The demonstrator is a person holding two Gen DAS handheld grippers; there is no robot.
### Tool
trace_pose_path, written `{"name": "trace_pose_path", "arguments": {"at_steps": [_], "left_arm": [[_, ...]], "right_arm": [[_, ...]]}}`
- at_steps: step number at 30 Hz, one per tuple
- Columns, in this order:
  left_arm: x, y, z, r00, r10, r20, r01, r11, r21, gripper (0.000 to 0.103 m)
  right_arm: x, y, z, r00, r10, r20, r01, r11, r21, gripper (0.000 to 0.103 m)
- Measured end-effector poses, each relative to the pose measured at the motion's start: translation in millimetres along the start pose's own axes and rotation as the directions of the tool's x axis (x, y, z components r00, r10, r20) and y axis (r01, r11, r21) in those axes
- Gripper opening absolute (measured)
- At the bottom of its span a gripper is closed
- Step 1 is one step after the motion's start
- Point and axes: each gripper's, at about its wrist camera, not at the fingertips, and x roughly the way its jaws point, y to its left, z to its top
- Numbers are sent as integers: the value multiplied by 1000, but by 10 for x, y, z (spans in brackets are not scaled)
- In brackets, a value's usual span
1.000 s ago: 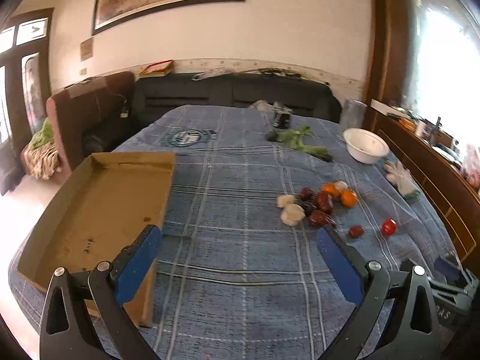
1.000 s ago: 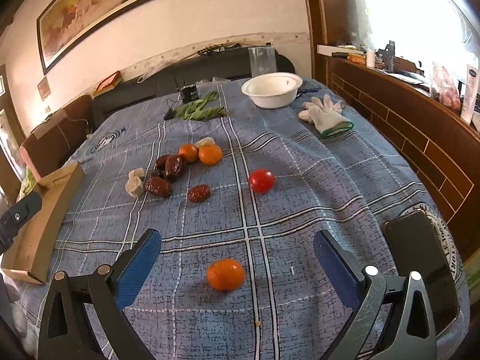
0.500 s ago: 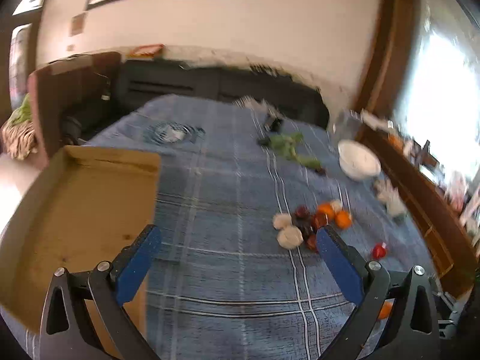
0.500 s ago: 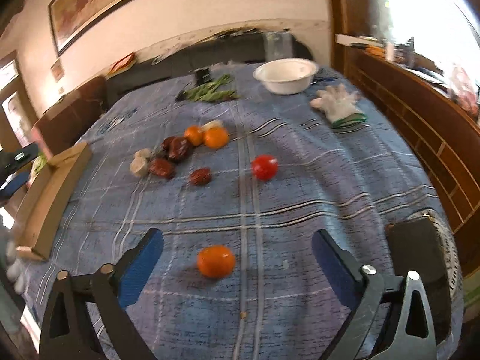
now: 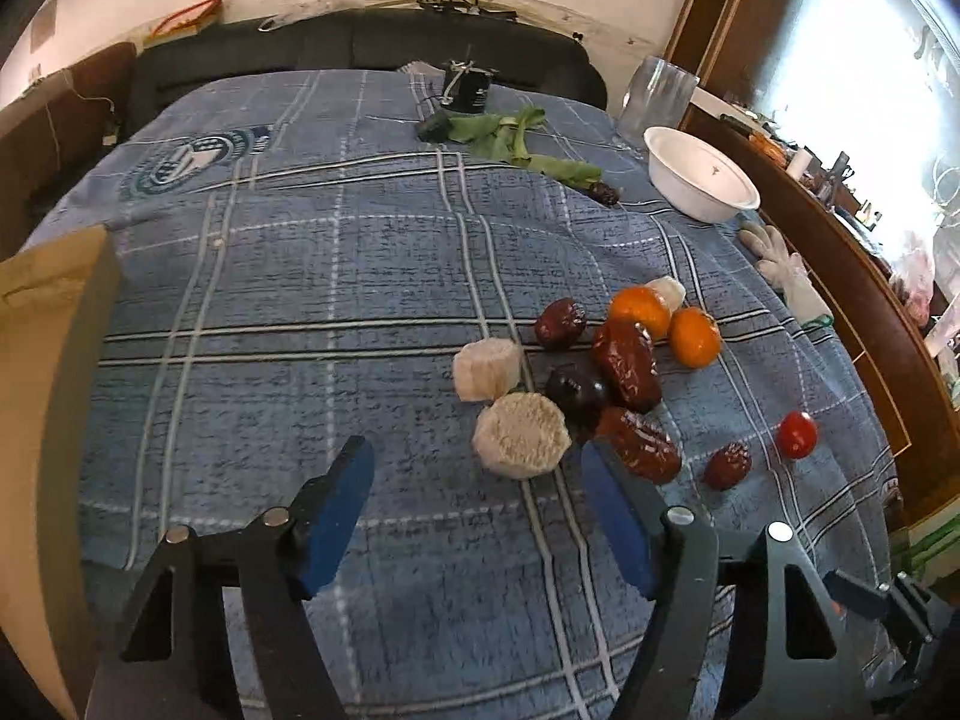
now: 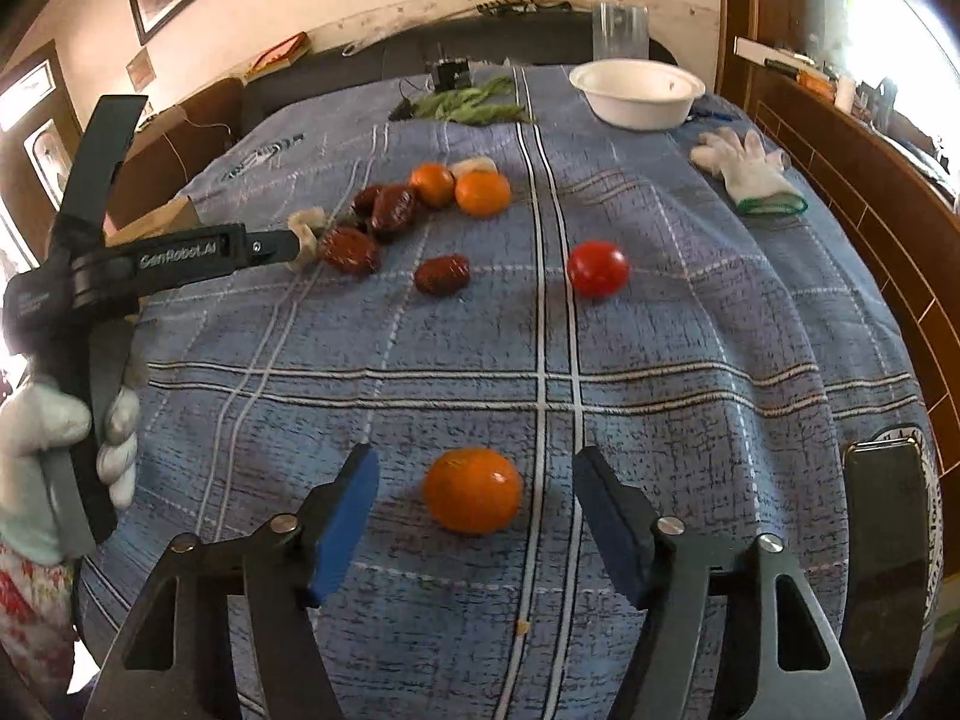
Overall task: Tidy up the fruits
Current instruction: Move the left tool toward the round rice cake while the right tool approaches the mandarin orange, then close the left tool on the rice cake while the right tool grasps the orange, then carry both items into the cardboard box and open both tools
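Left gripper (image 5: 477, 471) jaws spread, nothing held, just short of a pale round cake (image 5: 521, 435) at the near edge of the fruit pile (image 5: 612, 360) on the blue plaid cloth (image 5: 300, 300); the biggest date (image 5: 626, 365) lies long axis running near-to-far, tilted slightly left at its far end. Right gripper (image 6: 474, 495) jaws also wide apart, empty, flanking a lone tangerine (image 6: 472, 489) near the cloth's front edge, not touching it. Tomato (image 6: 597, 269) sits apart to the right of the pile, white bowl (image 6: 637, 93) at far side, cardboard box (image 5: 42, 372) at left.
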Motion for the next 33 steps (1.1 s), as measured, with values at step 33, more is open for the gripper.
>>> {"name": "trace_pose_path", "arguments": {"at_steps": [33], "left_arm": [[-2017, 1662, -818, 920, 336, 201, -251, 901, -355, 34]], "right_arm": [[-320, 1664, 398, 944, 325, 57, -294, 907, -302, 34]]}}
